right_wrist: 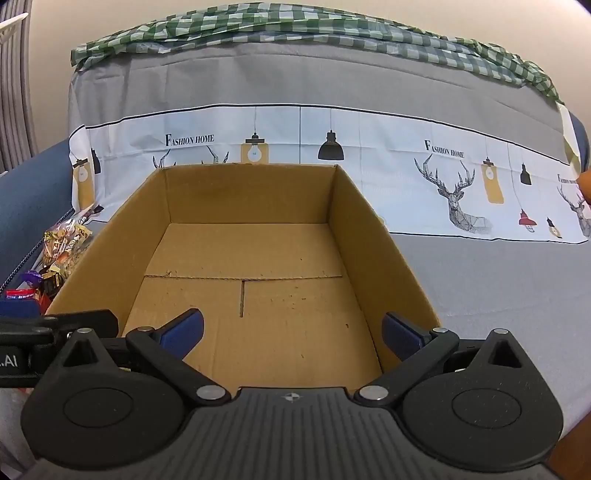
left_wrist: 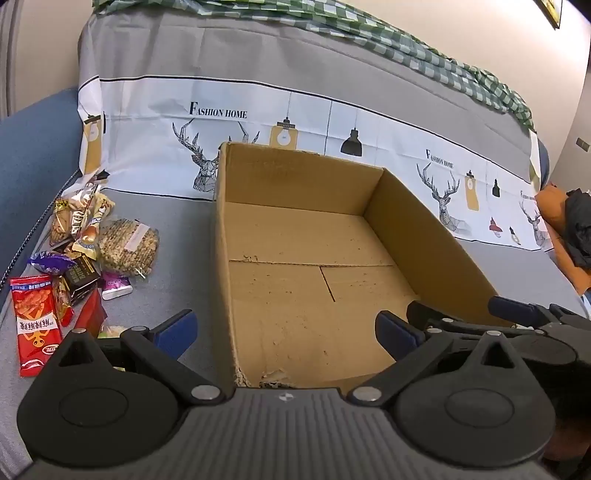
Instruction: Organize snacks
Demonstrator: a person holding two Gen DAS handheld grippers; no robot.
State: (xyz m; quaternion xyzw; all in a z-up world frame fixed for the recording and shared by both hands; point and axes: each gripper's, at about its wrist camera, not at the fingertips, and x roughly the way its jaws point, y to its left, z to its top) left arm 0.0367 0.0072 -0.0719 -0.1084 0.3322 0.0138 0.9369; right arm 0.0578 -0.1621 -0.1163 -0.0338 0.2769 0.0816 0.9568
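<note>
An open, empty cardboard box [left_wrist: 314, 280] stands on the grey cloth; it also fills the middle of the right wrist view [right_wrist: 243, 295]. A pile of wrapped snacks [left_wrist: 81, 254] lies left of the box, with a red packet [left_wrist: 35, 325] nearest and a seed cracker bag [left_wrist: 129, 247] beside it. Part of the pile shows in the right wrist view [right_wrist: 55, 254]. My left gripper [left_wrist: 284, 332] is open and empty over the box's near left corner. My right gripper [right_wrist: 291, 332] is open and empty over the box's near edge, and it shows at the right of the left wrist view [left_wrist: 535, 321].
A grey cover with a white deer-print band [right_wrist: 443, 173] drapes the sofa back behind the box. A green checked cloth [right_wrist: 332, 33] lies along the top. A blue armrest [left_wrist: 33, 147] rises on the left. Orange and black items [left_wrist: 569, 229] sit at the far right.
</note>
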